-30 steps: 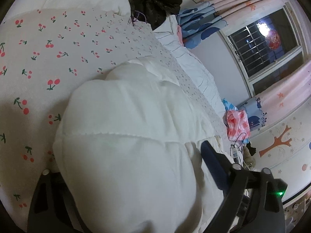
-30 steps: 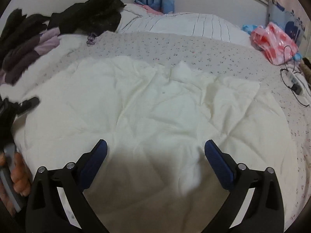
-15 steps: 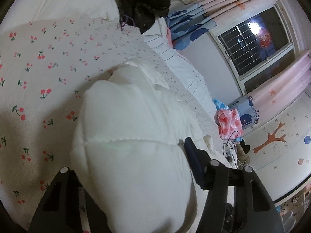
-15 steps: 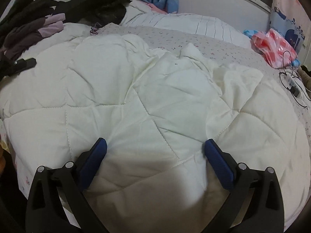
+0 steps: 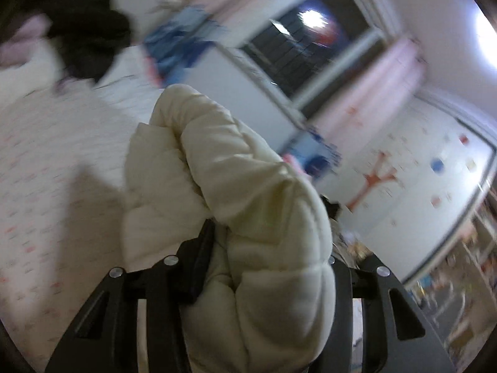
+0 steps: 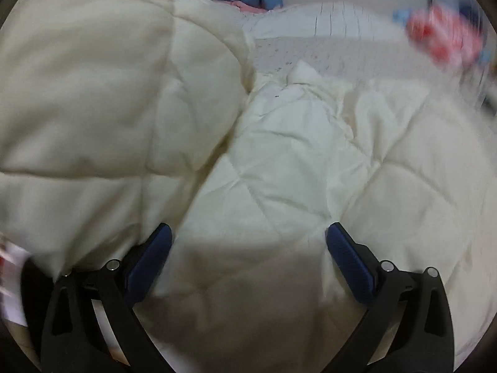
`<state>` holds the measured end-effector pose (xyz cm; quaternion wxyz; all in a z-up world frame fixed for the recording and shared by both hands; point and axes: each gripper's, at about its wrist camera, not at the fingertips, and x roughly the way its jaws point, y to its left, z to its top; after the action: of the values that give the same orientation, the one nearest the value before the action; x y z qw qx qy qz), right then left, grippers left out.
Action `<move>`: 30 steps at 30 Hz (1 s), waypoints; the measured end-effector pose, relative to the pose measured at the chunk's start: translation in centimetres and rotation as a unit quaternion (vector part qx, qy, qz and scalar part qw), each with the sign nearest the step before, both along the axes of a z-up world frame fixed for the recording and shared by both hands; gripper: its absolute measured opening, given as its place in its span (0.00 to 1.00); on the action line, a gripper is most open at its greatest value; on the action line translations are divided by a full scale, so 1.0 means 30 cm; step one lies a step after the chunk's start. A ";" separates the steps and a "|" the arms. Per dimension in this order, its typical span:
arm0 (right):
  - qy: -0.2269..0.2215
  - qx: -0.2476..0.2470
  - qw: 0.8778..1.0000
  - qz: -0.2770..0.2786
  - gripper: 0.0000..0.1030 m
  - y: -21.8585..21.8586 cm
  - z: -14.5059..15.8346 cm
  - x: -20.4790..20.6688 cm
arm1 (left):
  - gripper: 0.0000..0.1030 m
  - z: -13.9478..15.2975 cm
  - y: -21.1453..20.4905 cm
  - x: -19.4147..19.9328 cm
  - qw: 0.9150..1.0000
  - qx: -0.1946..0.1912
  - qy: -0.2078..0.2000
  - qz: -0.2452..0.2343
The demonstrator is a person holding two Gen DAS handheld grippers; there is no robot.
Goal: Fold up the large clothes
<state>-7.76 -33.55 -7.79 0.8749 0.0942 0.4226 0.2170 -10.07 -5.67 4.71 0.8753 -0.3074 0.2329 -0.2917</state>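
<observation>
A cream quilted padded garment [image 6: 295, 161] lies spread on the bed. My left gripper [image 5: 267, 248] is shut on a bunched edge of it [image 5: 236, 180] and holds that fold lifted above the bed; the fabric hides the right finger. In the right wrist view the lifted part [image 6: 102, 87] hangs over the left side. My right gripper [image 6: 248, 255] is open with blue pads [image 6: 149, 261], low over the garment's near edge, holding nothing.
A bedsheet with a cherry print [image 5: 40, 155] covers the bed. Dark and pink clothes [image 5: 84, 40] are piled at the far side. A red and white bag [image 6: 444, 40] lies at the far right. A window [image 5: 310, 40] and curtains stand behind.
My left gripper has closed on the garment's edge and lifted it up and over toward the right. The lifted fold now fills the left of the right wrist view.
</observation>
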 end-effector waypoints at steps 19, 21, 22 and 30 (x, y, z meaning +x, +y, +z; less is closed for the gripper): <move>0.088 0.550 0.830 0.012 0.93 -0.798 -0.150 0.047 | 0.42 -0.287 -0.773 -0.022 0.952 0.148 0.018 -0.268; 0.106 0.527 0.843 0.015 0.93 -0.765 -0.137 0.086 | 0.52 -0.251 -0.722 -0.068 0.943 0.174 0.022 -0.283; 0.113 0.520 0.846 0.016 0.93 -0.755 -0.132 0.104 | 0.56 -0.234 -0.691 -0.092 0.941 0.178 0.022 -0.287; 0.130 0.481 0.867 0.035 0.93 -0.697 -0.078 0.134 | 0.94 -0.066 -0.344 -0.202 0.963 0.178 -0.047 -0.195</move>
<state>-3.74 -54.45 -10.12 0.6501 0.5154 0.3793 0.4097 -16.15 -15.99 2.74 0.8518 -0.0815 0.2949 -0.4252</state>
